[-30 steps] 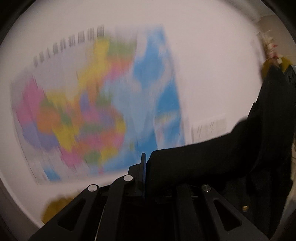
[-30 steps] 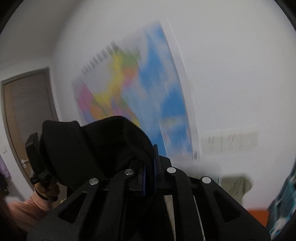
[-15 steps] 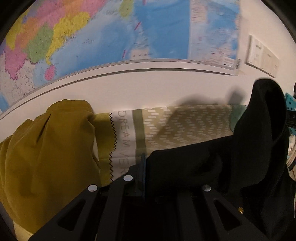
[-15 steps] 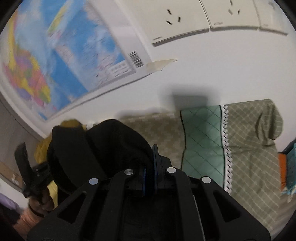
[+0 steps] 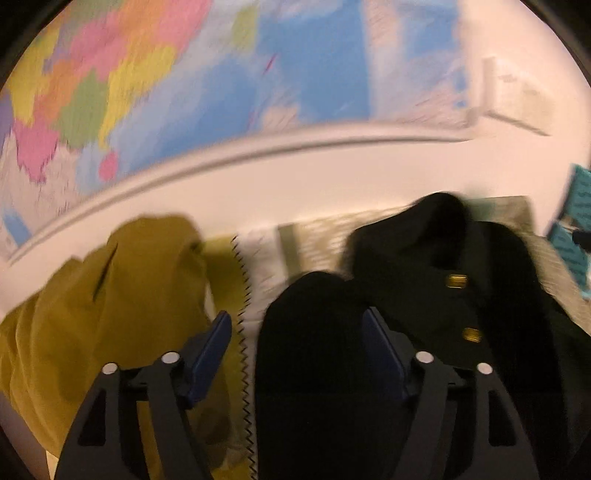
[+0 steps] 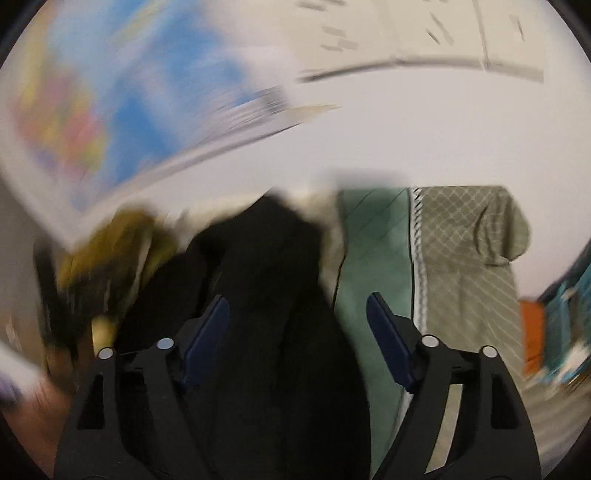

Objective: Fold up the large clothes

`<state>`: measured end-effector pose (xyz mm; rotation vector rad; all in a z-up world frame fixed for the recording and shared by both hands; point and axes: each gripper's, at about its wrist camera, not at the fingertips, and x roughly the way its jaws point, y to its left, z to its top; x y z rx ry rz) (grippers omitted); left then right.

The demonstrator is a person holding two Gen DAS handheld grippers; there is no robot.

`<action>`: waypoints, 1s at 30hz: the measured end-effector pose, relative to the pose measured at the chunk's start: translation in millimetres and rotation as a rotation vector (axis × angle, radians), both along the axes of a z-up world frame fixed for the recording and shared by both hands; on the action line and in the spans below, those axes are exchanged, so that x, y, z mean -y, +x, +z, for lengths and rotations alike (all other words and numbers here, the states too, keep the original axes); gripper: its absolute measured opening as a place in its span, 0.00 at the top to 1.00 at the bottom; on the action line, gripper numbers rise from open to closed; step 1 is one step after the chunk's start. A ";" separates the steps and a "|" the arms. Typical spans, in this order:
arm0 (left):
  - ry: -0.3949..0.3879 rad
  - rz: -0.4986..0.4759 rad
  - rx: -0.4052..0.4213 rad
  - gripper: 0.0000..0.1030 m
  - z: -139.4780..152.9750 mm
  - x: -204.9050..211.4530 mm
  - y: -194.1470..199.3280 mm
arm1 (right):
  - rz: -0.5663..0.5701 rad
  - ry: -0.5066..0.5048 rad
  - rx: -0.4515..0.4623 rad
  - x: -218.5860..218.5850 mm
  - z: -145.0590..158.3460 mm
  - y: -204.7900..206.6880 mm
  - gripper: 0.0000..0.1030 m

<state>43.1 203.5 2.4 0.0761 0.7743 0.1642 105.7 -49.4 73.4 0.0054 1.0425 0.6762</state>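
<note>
A black garment [image 5: 424, 295] with small gold buttons lies bunched on the patterned bedding, blurred by motion. My left gripper [image 5: 297, 325] is open, its blue pads spread, with black cloth lying between them. My right gripper [image 6: 297, 310] is open too, and the same black garment [image 6: 266, 302] lies between and below its fingers. A mustard-yellow garment [image 5: 110, 306] is heaped at the left; it also shows in the right wrist view [image 6: 114, 240].
The green and beige quilted bedding [image 6: 443, 266] runs along a white wall. A colourful map [image 5: 184, 74] hangs on the wall above, with sockets [image 6: 424, 33] to its right. Teal and orange items [image 6: 546, 325] sit at the far right.
Both grippers have opened and let go of the black garment, which has dropped onto the bedding. Both views have tilted down from the wall toward the bed.
</note>
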 end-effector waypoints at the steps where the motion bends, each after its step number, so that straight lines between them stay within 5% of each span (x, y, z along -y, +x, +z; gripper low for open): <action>1: 0.007 -0.035 0.020 0.27 5.3 7.6 -6.6 | 0.034 -0.015 0.009 1.3 6.0 -19.2 0.16; 7: 0.024 -0.228 0.053 0.22 16.5 57.7 -31.7 | 0.263 -0.189 -0.012 0.8 -8.5 -175.2 0.11; 13: 0.043 -0.299 0.031 0.22 11.2 98.2 -39.4 | 0.318 -0.266 -0.064 -6.0 -50.8 -227.0 0.09; 15: 0.026 -0.301 0.017 0.22 7.1 102.1 -41.7 | 0.303 -0.255 -0.069 -1.1 -59.4 -225.6 0.19; 18: 0.005 -0.295 0.001 0.22 4.5 103.3 -45.5 | 0.275 -0.212 -0.075 12.2 -55.0 -220.6 0.69; 19: 0.006 -0.293 0.000 0.22 4.0 104.0 -47.1 | 0.260 -0.153 -0.093 19.6 -47.7 -214.5 0.95; 21: 0.007 -0.293 0.003 0.22 6.3 104.7 -51.6 | 0.156 -0.015 -0.095 47.1 -14.7 -195.5 0.95; 26: 0.010 -0.305 0.019 0.22 12.9 109.3 -54.2 | -0.067 0.099 0.074 116.0 69.0 -156.1 0.95; 30: 0.001 -0.337 0.018 0.22 14.9 117.1 -54.4 | -0.237 0.132 0.092 174.6 84.2 -112.9 0.95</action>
